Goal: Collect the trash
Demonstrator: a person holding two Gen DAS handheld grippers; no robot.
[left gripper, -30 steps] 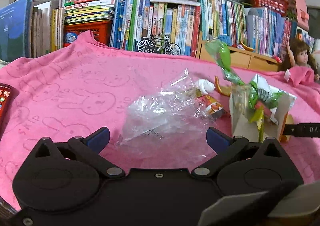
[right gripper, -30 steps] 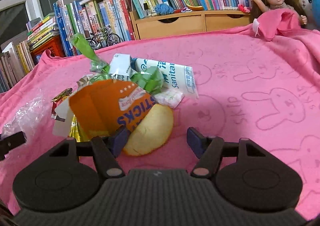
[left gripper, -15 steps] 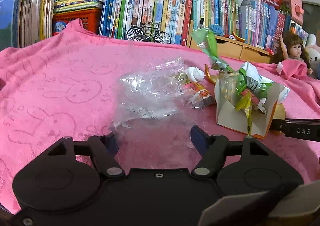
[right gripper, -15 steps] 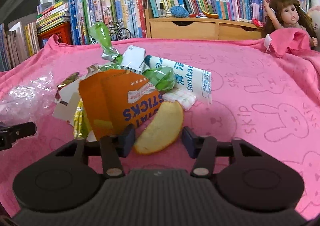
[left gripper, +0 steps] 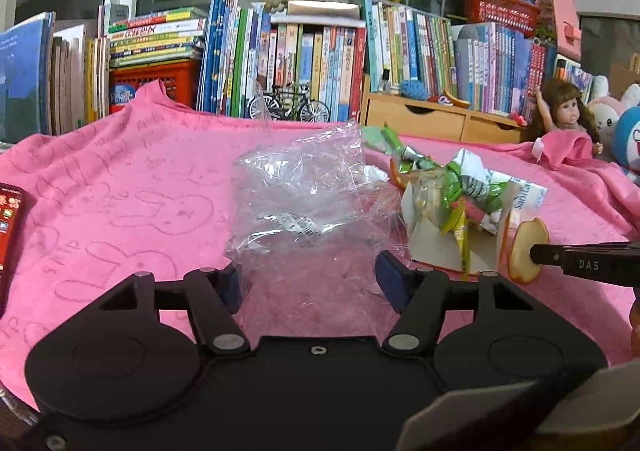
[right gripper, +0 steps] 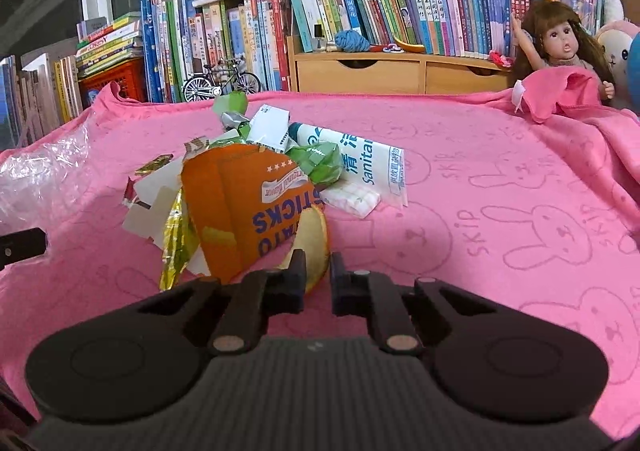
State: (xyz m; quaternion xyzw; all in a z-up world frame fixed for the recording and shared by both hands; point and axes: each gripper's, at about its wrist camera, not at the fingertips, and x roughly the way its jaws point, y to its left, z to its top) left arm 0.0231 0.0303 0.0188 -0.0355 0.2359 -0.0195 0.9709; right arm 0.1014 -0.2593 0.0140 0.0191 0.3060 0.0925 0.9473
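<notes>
A crumpled clear plastic bag (left gripper: 304,195) lies on the pink cloth (left gripper: 120,191). Its near edge sits between the fingers of my left gripper (left gripper: 312,284), which is open. To the right is a trash pile: an orange snack box (right gripper: 248,211) stuffed with green wrappers (right gripper: 320,161), a white wipes packet (right gripper: 360,167) and a small tissue pack (right gripper: 352,199). My right gripper (right gripper: 318,277) is shut on a pale apple slice (right gripper: 316,247) beside the box. The left wrist view shows the same apple slice (left gripper: 526,249) pinched at the pile's right side.
Rows of books (left gripper: 280,55), a red crate (left gripper: 160,79), a toy bicycle (left gripper: 288,107) and a wooden drawer unit (right gripper: 400,71) line the back. A doll (right gripper: 560,43) and plush toys (left gripper: 624,131) sit at the far right. A red flat object (left gripper: 10,227) lies at the left edge.
My right gripper has closed from open onto the apple slice. My left gripper's fingers have narrowed and moved in around the near edge of the plastic bag.
</notes>
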